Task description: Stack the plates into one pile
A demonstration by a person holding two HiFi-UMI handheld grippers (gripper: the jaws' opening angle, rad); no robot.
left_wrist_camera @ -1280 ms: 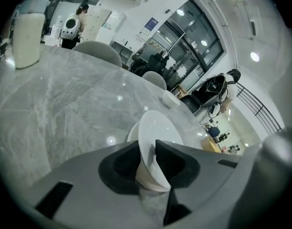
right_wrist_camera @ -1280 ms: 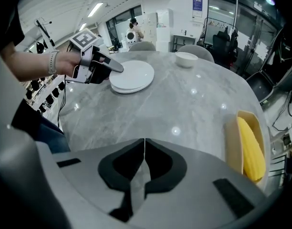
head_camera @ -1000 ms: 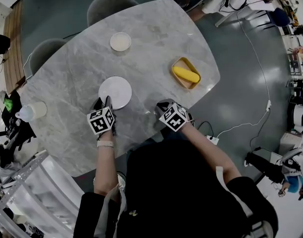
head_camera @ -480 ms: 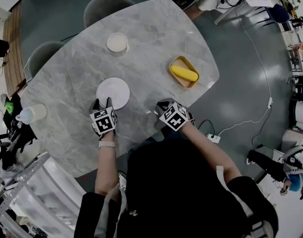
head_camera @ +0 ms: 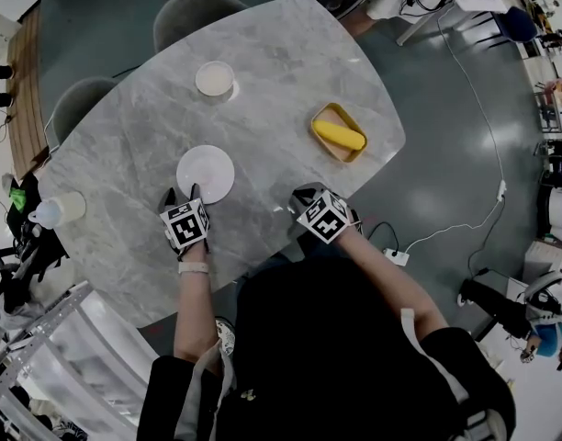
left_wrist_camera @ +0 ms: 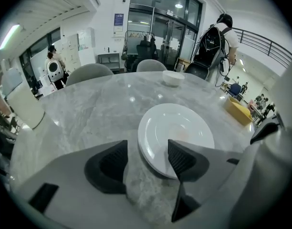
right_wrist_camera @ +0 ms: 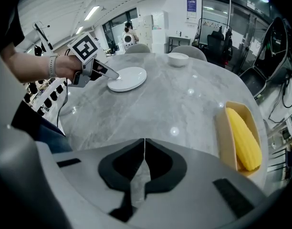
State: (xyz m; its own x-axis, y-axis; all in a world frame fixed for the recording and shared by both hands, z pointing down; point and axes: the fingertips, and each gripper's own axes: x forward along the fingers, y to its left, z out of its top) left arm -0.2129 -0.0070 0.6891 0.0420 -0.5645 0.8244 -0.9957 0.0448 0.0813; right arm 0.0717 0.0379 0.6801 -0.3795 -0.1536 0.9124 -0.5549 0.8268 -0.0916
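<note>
left gripper [left_wrist_camera: 147,157] jaws just opened (plate [left_wrist_camera: 179,125] rim loose between them).

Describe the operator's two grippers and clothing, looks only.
Both the left gripper and right gripper: light grey bodies, black-padded jaws, a white cube with black square markers on top. The person wears a black top, forearms uncovered, and a pale wristband on the left wrist.

Grey marbled desk [head_camera: 281,72] with rounded corners. Near its front edge, white plate [head_camera: 206,174]; on the far side, small bowl [head_camera: 214,78]; toward the right edge, yellow tray [head_camera: 340,133]; at the left edge, pale cup [head_camera: 59,209]. All well apart.
</note>
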